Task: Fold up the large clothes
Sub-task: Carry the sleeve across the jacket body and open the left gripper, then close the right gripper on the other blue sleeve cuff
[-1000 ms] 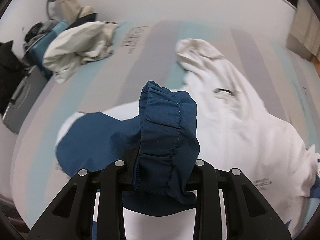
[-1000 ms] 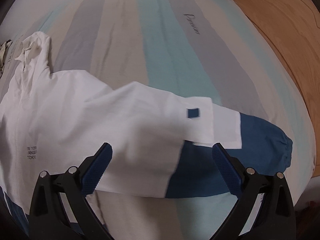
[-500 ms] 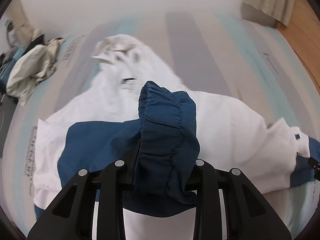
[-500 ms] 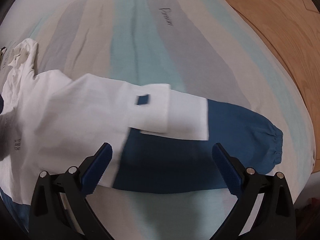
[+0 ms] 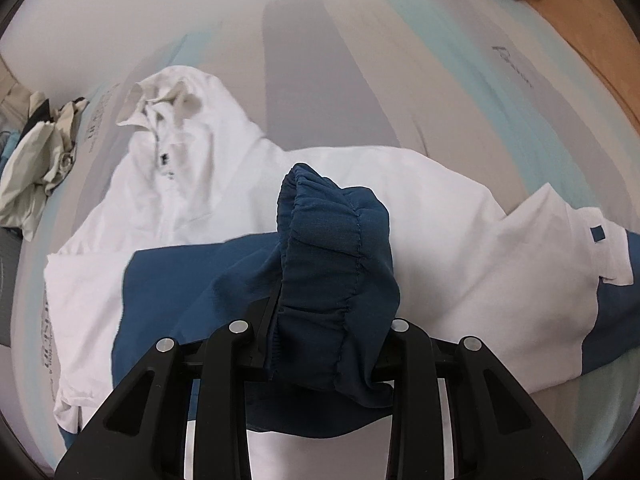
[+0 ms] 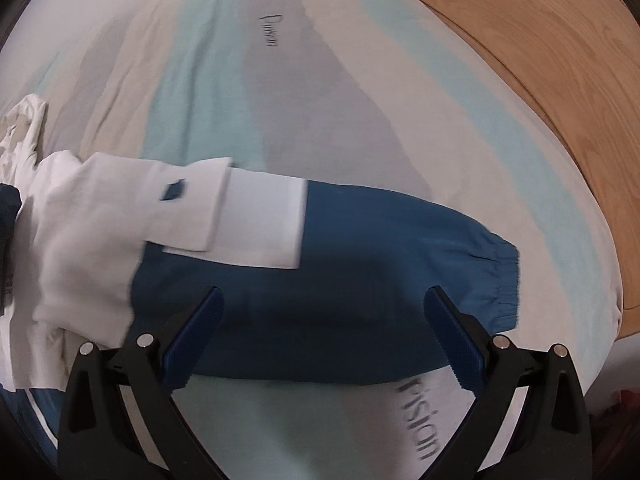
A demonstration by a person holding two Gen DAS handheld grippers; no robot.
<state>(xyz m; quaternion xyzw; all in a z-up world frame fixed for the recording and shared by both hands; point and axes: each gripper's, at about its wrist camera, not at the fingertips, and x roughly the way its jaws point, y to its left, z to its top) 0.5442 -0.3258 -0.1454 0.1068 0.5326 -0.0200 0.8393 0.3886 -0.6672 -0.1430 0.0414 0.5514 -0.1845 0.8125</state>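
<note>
A large white and navy jacket (image 5: 320,184) lies spread on the striped bed, collar (image 5: 160,96) at the far left. My left gripper (image 5: 324,320) is shut on the gathered navy cuff (image 5: 332,256) of one sleeve and holds it up over the jacket's body. The other sleeve (image 6: 320,280) lies flat towards the bed's right edge, white then navy, ending in an elastic cuff (image 6: 500,276). My right gripper (image 6: 324,320) is open and empty just above that sleeve's navy part, its blue pads (image 6: 456,340) on either side.
The striped bedsheet (image 6: 280,100) has grey, teal and beige bands. A wooden floor (image 6: 540,60) lies beyond the bed's right edge. A heap of pale clothes (image 5: 36,160) sits at the far left of the bed.
My left gripper has carried the navy cuff rightwards over the jacket's body. My right gripper has moved right along the flat sleeve, from the white part to the navy part.
</note>
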